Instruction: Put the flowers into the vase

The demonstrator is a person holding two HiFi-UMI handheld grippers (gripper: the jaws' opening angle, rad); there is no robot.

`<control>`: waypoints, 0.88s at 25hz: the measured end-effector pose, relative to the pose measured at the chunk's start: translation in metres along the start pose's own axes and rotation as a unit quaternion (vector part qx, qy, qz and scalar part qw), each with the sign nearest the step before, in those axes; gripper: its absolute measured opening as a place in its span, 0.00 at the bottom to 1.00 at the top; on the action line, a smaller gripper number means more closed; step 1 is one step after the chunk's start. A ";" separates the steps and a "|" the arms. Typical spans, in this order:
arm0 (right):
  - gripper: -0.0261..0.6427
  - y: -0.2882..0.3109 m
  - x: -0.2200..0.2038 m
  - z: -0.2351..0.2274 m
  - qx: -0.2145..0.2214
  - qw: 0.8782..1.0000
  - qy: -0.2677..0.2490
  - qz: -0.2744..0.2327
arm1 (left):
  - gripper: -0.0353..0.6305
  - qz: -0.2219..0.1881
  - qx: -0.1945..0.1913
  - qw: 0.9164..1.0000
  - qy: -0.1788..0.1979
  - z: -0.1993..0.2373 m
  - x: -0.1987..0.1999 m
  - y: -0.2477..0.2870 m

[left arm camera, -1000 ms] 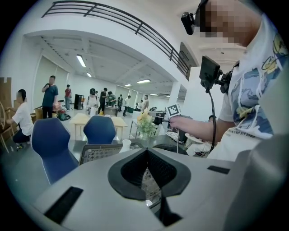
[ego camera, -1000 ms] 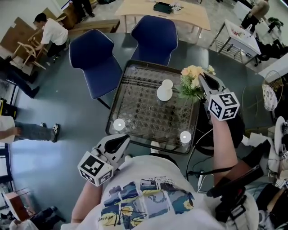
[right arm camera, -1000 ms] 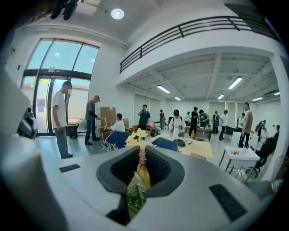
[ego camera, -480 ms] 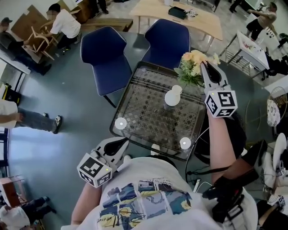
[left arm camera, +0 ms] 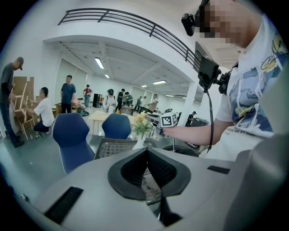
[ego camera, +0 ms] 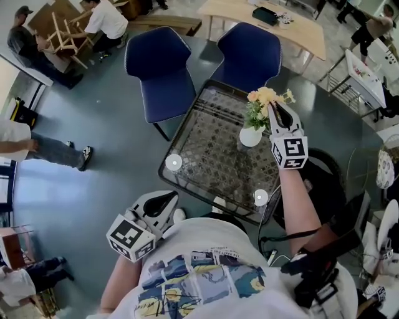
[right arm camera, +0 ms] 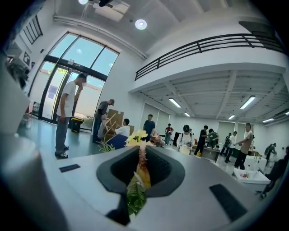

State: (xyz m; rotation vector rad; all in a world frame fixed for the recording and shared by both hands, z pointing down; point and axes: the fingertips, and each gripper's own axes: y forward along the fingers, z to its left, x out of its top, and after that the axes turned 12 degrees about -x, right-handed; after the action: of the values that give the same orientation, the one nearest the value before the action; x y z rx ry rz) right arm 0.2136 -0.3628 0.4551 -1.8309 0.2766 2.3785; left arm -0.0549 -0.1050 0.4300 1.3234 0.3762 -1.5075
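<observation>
A bunch of peach and yellow flowers (ego camera: 260, 103) with green leaves stands upright directly over the small white vase (ego camera: 250, 136) on the glass table (ego camera: 209, 159). Its stems reach down to the vase's mouth. My right gripper (ego camera: 275, 109) is shut on the bunch from the right; in the right gripper view the stems and leaves (right arm camera: 137, 180) are pinched between the jaws. My left gripper (ego camera: 168, 199) hangs shut and empty near my body, off the table's near left edge. From the left gripper view the flowers (left arm camera: 141, 123) and vase (left arm camera: 138, 143) show beyond the shut jaws.
Two blue chairs (ego camera: 161, 68) (ego camera: 249, 53) stand at the table's far side. White round pads (ego camera: 173, 162) (ego camera: 260, 197) mark the table's near corners. A wooden table (ego camera: 274, 22) lies farther back, and people move at the upper left (ego camera: 106, 19).
My right gripper has carried the flowers leftward and slightly down, from beside the vase to directly over it. The left gripper stays near my body, shut.
</observation>
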 end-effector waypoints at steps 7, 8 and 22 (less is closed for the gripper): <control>0.11 -0.002 -0.042 0.014 0.006 0.999 -0.006 0.038 | 0.07 0.005 -0.002 1.000 -0.005 -0.003 0.003 -0.004; 0.11 -0.002 -0.046 0.014 0.005 0.999 -0.003 0.045 | 0.07 0.005 -0.003 1.000 -0.007 -0.003 0.004 -0.006; 0.17 -0.049 0.011 0.021 -0.042 0.998 -0.015 0.044 | 0.07 -0.012 -0.079 0.996 0.026 -0.006 0.006 -0.036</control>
State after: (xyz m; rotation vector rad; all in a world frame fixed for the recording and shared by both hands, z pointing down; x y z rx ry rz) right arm 0.2019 -0.3105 0.4466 -1.8531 0.2619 2.5113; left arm -0.0811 -0.0882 0.4092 1.2385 0.5358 -1.4352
